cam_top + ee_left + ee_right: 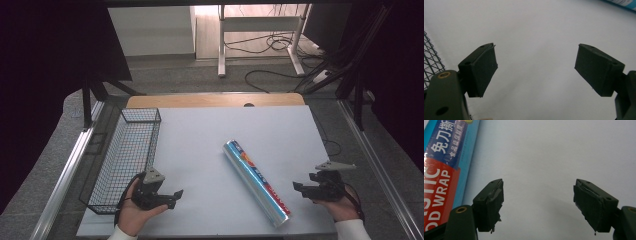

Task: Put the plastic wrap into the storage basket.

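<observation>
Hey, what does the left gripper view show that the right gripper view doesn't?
Left gripper view: the wire basket at its left edge, with just a sliver of the plastic wrap box in the top right corner.

Right gripper view: that box close up, with its blue and red label and the words "WRAP" readable beside the left jaw.

Both: an open hand-held gripper, the left and the right, jaws wide apart with nothing between them, over the pale table.
</observation>
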`<state>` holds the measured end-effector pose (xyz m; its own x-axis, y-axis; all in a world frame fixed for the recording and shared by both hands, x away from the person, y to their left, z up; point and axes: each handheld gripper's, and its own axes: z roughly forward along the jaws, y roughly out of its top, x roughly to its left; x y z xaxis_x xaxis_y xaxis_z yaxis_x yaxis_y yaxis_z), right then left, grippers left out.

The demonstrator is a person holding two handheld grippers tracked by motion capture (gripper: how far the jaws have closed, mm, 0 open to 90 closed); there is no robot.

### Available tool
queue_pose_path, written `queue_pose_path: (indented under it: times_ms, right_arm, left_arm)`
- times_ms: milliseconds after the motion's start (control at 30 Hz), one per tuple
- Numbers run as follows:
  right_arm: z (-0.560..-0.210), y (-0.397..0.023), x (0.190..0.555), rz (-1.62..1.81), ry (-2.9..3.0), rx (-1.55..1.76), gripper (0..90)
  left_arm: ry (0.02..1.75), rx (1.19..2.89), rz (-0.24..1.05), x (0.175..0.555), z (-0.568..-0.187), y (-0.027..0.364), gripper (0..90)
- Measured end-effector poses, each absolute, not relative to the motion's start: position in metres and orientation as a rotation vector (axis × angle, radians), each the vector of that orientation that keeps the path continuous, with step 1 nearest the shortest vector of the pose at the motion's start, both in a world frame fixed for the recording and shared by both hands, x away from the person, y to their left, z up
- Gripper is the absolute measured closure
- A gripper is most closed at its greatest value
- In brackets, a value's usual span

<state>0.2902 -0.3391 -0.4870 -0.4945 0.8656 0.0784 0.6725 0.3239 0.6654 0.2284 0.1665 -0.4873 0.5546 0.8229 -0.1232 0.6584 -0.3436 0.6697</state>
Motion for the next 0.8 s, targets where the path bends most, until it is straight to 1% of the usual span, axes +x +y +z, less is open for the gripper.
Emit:
queue_pose_path:
  times_ms: [467,800]
  right_arm:
    - [-0.4878,-0.338,0.29,0.932,2.323,1.401,27.9]
    - [-0.4865,-0.3383,0.2897,0.906,2.322,1.397,28.1]
  left_arm:
    - [1.198,2.089,0.31,0.2282,-0.486,0.1699,17.6]
    - [1.222,2.073,0.298,0.229,-0.4849,0.1729,18.5]
